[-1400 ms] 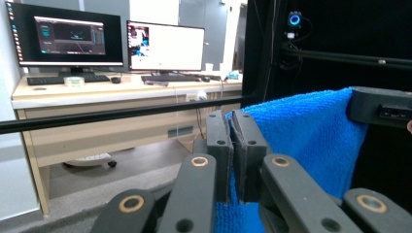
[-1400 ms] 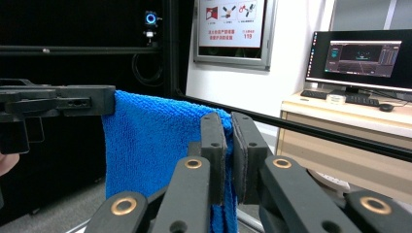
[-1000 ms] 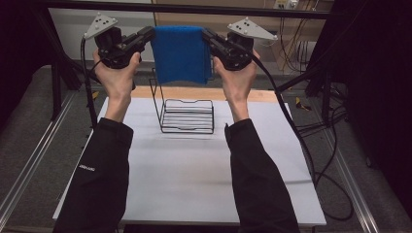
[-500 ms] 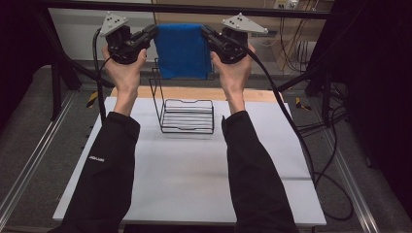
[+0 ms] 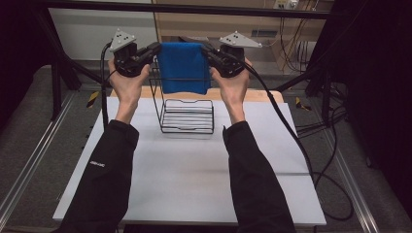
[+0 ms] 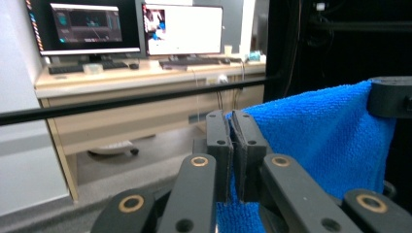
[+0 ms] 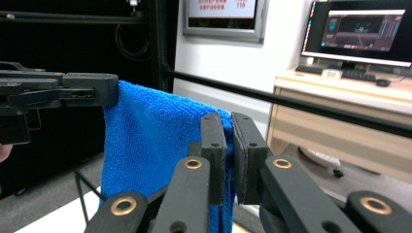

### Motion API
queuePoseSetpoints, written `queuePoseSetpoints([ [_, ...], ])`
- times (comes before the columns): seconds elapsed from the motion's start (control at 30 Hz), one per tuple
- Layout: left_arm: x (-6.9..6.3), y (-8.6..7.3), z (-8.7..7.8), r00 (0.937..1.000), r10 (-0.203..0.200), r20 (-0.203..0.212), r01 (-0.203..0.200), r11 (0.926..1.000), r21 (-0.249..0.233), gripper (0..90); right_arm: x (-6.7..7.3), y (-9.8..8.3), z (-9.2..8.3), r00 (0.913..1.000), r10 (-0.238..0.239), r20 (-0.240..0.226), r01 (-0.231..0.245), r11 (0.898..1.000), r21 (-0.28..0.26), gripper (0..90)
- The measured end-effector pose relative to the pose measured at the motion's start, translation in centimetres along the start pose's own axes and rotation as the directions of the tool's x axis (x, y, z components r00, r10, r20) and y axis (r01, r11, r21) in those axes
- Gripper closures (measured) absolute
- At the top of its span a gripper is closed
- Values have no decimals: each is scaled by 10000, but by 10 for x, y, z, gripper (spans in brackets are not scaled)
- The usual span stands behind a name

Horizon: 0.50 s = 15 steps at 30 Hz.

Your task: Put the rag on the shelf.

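Pinching the top edge of a blue cloth (image 5: pixel 183 67), the fingers of the left gripper (image 5: pixel 154 49) and the right gripper (image 5: pixel 206 49) are both clamped tight on the fabric, 1 at each upper corner. The cloth hangs stretched between them, above and just behind a black wire rack (image 5: pixel 187 112), its lower hem level with the rack's tall back frame; whether it touches the wire cannot be told.

The left gripper view brings its 2 fingers (image 6: pixel 217 160) close, pressed together with cloth (image 6: pixel 320 141) caught between them, and the other gripper's tip at the far corner. The right gripper view mirrors this, cloth (image 7: pixel 145 145) nipped between its fingers (image 7: pixel 213 155), and adds a corner of the rack's wire below.

The rack holds nothing on its ribbed base. It stands on a white table (image 5: pixel 189 179) with a wooden strip along the far edge. The gripper views show desks with lit monitors (image 6: pixel 87 26) beyond a black bar.
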<state>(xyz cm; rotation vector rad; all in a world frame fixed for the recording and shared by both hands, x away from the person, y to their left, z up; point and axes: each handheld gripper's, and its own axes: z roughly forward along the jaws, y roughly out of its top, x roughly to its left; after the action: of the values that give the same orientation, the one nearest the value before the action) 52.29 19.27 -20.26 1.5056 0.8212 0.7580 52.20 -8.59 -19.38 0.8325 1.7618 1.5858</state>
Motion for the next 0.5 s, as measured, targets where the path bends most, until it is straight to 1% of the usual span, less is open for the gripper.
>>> queuePoseSetpoints([
  [0.17, 0, -8, -8, 9996, 23, 273, -22, 10000, -32, 865, 1, -10, -4, 9996, 136, -229, -133, 9998, 115, 850],
  [0.27, -1, -11, -15, 9990, 125, 429, -125, 9999, 1, 865, 3, -14, -7, 9991, 222, -364, -219, 9997, 76, 847],
  [0.37, -2, -14, -23, 9978, 200, 636, -198, 9998, -40, 864, 6, -17, -11, 9988, 134, -466, -127, 9998, 165, 844],
  [0.4, -2, -14, -25, 9970, 339, 691, -332, 9994, -106, 864, 7, -18, -12, 9987, 65, -504, -57, 9999, 155, 843],
  [0.5, -3, -17, -31, 9953, 326, 916, -332, 9994, 42, 863, 10, -18, -17, 9977, 38, -684, -24, 9998, 199, 844],
])
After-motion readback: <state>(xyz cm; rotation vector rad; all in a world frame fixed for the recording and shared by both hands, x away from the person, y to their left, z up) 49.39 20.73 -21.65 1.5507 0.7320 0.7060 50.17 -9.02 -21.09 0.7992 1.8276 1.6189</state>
